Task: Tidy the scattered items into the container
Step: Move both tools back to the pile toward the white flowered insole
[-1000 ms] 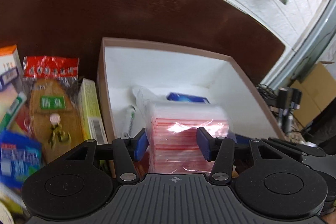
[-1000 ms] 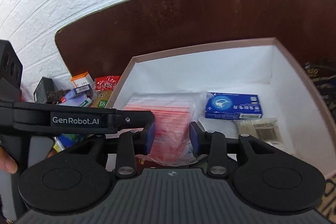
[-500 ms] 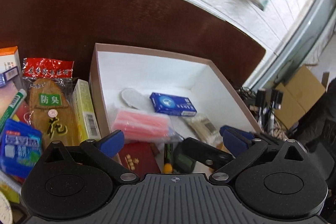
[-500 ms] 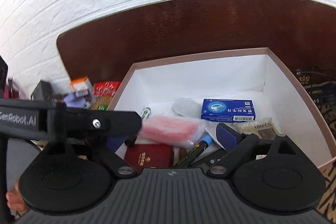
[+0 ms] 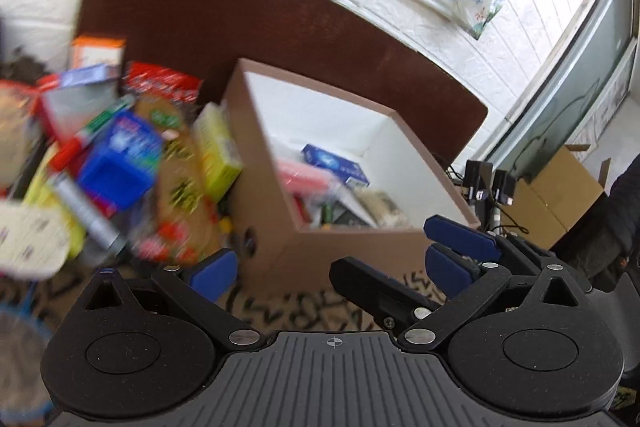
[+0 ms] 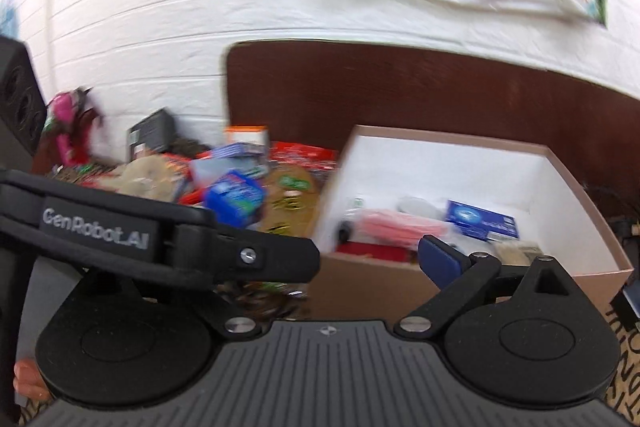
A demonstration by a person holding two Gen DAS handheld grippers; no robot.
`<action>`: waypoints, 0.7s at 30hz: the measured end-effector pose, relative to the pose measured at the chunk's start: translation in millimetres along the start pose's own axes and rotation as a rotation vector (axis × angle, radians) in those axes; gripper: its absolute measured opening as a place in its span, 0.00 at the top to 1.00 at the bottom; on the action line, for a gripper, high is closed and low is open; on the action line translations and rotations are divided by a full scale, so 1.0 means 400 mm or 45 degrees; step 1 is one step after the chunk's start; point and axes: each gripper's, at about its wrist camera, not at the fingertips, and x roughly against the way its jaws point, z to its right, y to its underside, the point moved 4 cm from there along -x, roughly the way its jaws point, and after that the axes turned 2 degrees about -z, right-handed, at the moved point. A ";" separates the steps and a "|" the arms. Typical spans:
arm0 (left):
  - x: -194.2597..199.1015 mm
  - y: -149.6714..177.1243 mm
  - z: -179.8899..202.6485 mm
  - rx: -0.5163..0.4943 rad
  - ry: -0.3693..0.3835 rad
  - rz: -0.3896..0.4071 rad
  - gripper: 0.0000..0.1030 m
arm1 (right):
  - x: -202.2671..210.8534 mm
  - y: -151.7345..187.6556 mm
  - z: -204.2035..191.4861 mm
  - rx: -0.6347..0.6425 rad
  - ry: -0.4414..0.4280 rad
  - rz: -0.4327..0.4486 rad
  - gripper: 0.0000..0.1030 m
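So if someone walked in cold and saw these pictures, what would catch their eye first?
Probably the open brown box with white walls, holding a pink packet and a blue carton. Next, the bright heap of packets crowding the box's left side. Both grippers, left and right, are empty.

The black left gripper with blue pads [image 5: 332,267] has its jaws spread wide, nothing between them. The matching black right gripper [image 6: 352,259] is opening its jaws, also empty; its left finger is hidden behind the other gripper's arm.
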 end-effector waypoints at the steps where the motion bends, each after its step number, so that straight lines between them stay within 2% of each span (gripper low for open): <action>1: 0.021 0.020 -0.014 0.020 0.000 0.007 0.00 | 0.005 0.011 -0.026 0.010 -0.020 0.007 0.04; 3: 0.061 0.058 -0.047 0.062 -0.012 0.020 0.00 | 0.006 0.036 -0.075 0.013 -0.072 0.006 0.03; 7: 0.128 0.128 -0.132 0.121 -0.098 0.028 0.00 | -0.025 0.087 -0.166 0.014 -0.177 -0.042 0.03; 11: 0.193 0.158 -0.226 0.166 -0.193 0.060 0.00 | -0.067 0.111 -0.230 0.001 -0.228 -0.089 0.03; 14: 0.248 0.146 -0.294 0.213 -0.249 0.119 0.00 | -0.088 0.100 -0.269 0.014 -0.264 -0.097 0.03; 17: 0.307 0.119 -0.359 0.239 -0.302 0.206 0.00 | -0.100 0.089 -0.300 0.084 -0.238 -0.084 0.03; 21: 0.349 0.071 -0.464 0.300 -0.384 0.267 0.01 | -0.138 0.079 -0.328 0.132 -0.223 -0.103 0.03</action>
